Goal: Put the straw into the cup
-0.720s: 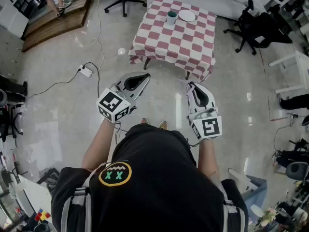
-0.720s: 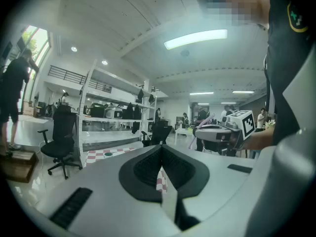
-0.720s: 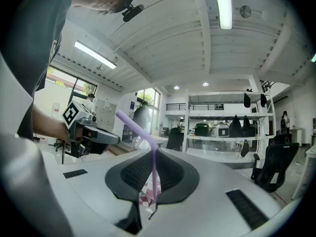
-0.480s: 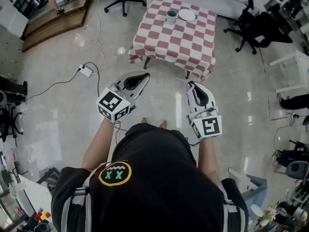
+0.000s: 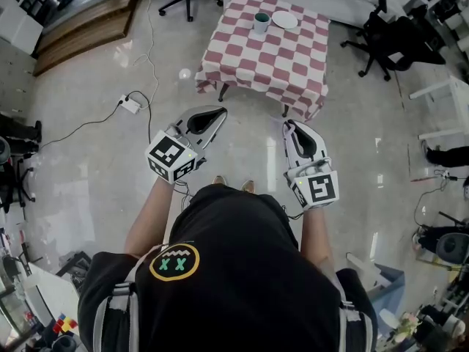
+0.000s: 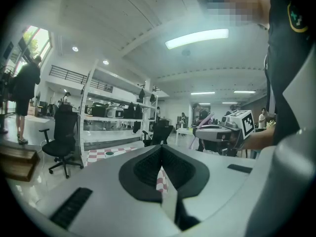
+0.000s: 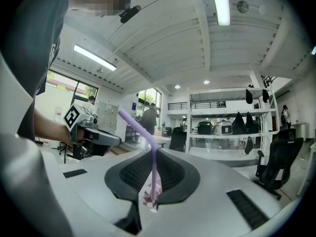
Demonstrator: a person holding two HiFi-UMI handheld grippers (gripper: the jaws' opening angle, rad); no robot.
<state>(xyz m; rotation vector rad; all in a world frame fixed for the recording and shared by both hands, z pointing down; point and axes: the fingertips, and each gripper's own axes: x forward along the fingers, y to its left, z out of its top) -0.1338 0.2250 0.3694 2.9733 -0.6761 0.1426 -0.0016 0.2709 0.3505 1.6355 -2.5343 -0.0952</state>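
**A:** What's the room like from where you are?

**B:** I see a glossy pale floor (image 5: 88, 167), and ahead of me a table (image 5: 249, 64) under a red-and-white checked cloth. A green cup (image 5: 261, 23) stands near the table's far end, with a white plate (image 5: 285, 21) just beside it.

**A:** Where's the straw?

**B:** It's with me, well short of the table. My right gripper (image 5: 292, 128) pinches the purple straw (image 7: 153, 174) upright between its jaws, with the bent top leaning toward my left gripper (image 5: 218, 114).

**A:** And that one?

**B:** Its jaws are pressed together on nothing. It's also well short of the table.
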